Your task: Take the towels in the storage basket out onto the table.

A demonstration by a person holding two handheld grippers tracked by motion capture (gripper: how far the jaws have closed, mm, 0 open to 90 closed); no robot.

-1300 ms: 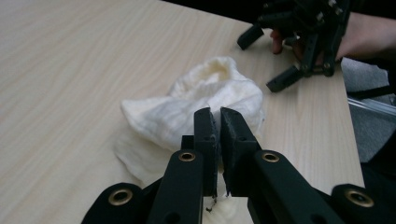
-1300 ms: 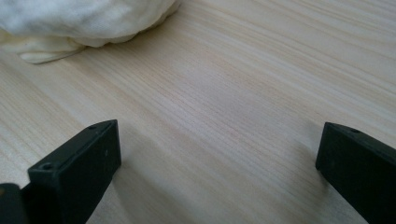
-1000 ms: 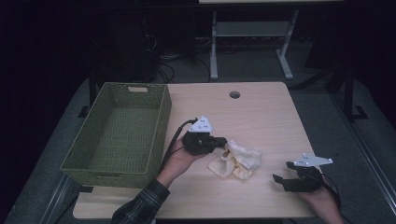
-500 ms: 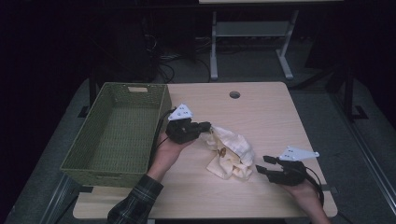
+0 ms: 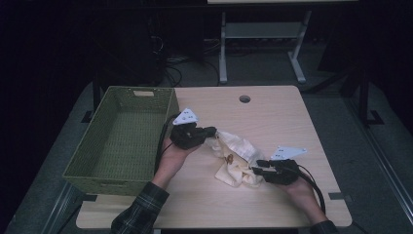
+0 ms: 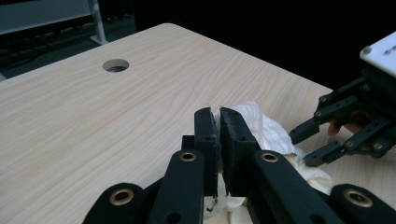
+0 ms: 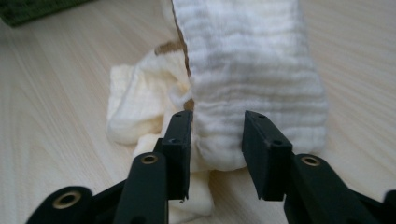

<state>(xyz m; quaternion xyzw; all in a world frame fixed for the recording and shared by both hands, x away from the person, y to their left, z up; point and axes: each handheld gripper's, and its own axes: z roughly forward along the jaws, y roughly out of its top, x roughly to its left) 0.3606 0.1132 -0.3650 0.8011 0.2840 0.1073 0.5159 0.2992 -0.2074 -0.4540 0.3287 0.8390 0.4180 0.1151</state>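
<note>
The left claw (image 6: 219, 135) pinches the soft cream cloth (image 5: 238, 158) on the worktop (image 5: 272, 117). The right claw (image 7: 217, 140) has just been closing around its other end; next it must squeeze tight.

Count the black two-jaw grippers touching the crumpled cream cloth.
2. The left gripper is shut on the crumpled cream cloth at its far-left corner; the right gripper brackets its near-right end.

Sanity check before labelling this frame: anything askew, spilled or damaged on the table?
Nothing damaged or spilled. The cream crumpled cloth lies bunched on the light wooden table, a brown mark in its folds. The green woven basket sits square.
</note>
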